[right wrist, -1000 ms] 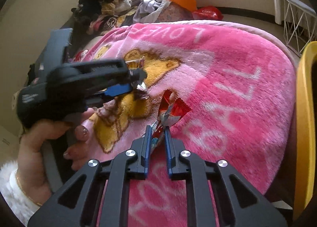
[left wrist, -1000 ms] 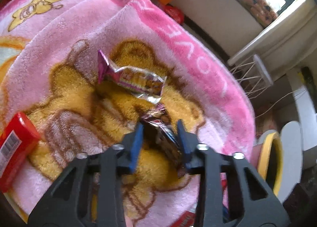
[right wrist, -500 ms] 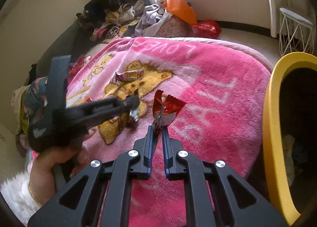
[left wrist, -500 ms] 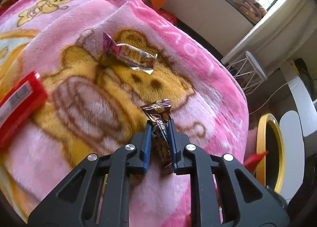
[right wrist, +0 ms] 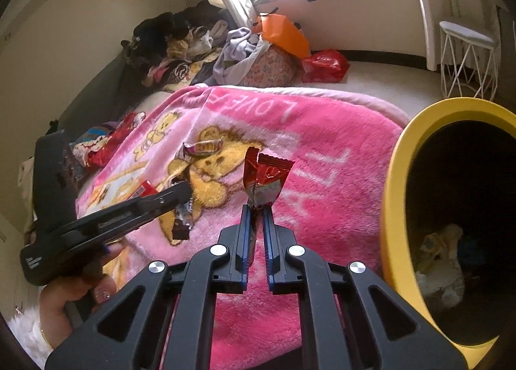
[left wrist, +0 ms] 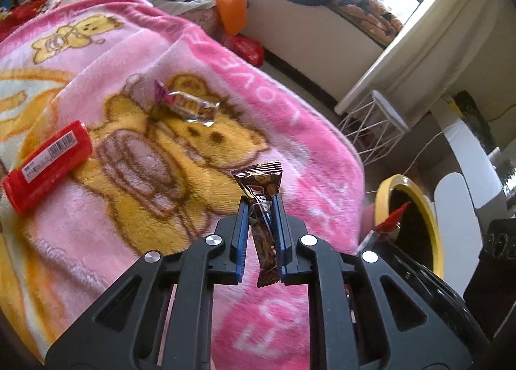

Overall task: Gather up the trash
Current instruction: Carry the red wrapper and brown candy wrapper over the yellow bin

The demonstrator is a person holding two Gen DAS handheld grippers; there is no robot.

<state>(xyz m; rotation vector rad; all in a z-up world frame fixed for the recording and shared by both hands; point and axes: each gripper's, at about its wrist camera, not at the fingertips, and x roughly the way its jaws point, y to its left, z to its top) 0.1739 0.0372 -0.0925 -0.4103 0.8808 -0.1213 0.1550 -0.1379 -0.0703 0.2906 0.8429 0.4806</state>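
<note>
My left gripper (left wrist: 260, 208) is shut on a brown snack wrapper (left wrist: 262, 189), held upright above the pink blanket (left wrist: 290, 118). That left gripper (right wrist: 180, 195) also shows in the right wrist view, with the brown wrapper (right wrist: 182, 225) hanging from it. My right gripper (right wrist: 255, 210) is shut on a red wrapper (right wrist: 266, 181), lifted off the blanket (right wrist: 322, 150). A purple and silver wrapper (left wrist: 185, 105) (right wrist: 201, 147) lies on the bear print. A red tube (left wrist: 48, 162) rests at the blanket's left. The yellow-rimmed bin (right wrist: 396, 183) (left wrist: 432, 205) stands at the right.
A person's hand (right wrist: 80, 289) holds the left tool. Clothes, an orange bag (right wrist: 280, 34) and a red bag (right wrist: 325, 65) are piled past the blanket's far edge. A white wire stool (right wrist: 464, 57) stands on the floor beyond the bin, which holds some trash.
The left jaws closed on the brown wrapper and lifted it off the blanket. The right gripper rose with the red wrapper. Both moved towards the yellow bin.
</note>
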